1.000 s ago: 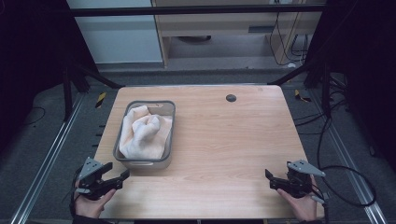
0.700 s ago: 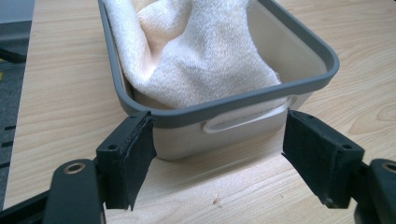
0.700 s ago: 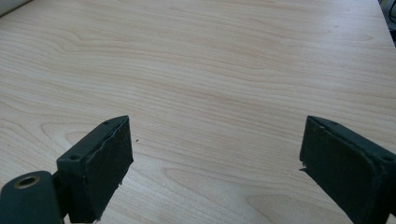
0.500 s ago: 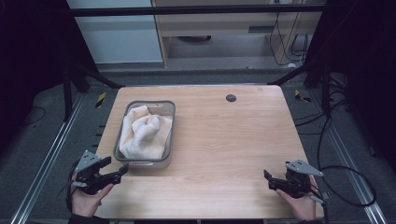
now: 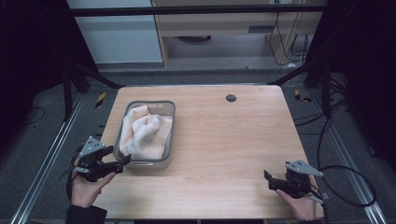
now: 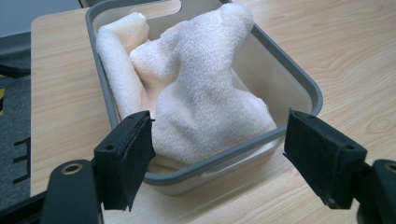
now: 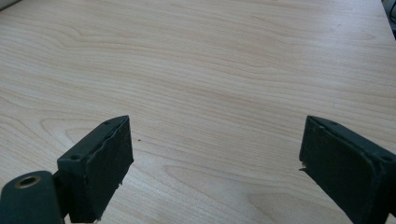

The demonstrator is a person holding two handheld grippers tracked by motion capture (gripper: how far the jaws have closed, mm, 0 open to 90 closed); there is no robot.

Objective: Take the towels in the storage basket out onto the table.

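Observation:
A grey plastic bin (image 5: 169,125) stands on the left half of the wooden table (image 5: 224,140), with a crumpled cream towel (image 5: 145,130) piled inside. My left gripper (image 5: 122,161) hovers open at the bin's near left corner, tips close to its rim. From the left gripper view, the towel (image 6: 205,88) and the bin's near wall (image 6: 219,163) lie between the spread jaws (image 6: 217,156). My right gripper (image 5: 268,179) is open over bare wood near the front right edge, nothing between its fingers (image 7: 215,158).
A small dark round grommet (image 5: 230,97) sits at the back of the table. Cables (image 5: 345,186) trail on the floor to the right. Metal frame rails (image 5: 42,163) run along both sides of the table.
My left gripper has moved forward and to the right, from off the table's front left corner up to the bin's near rim. The right gripper stayed almost still.

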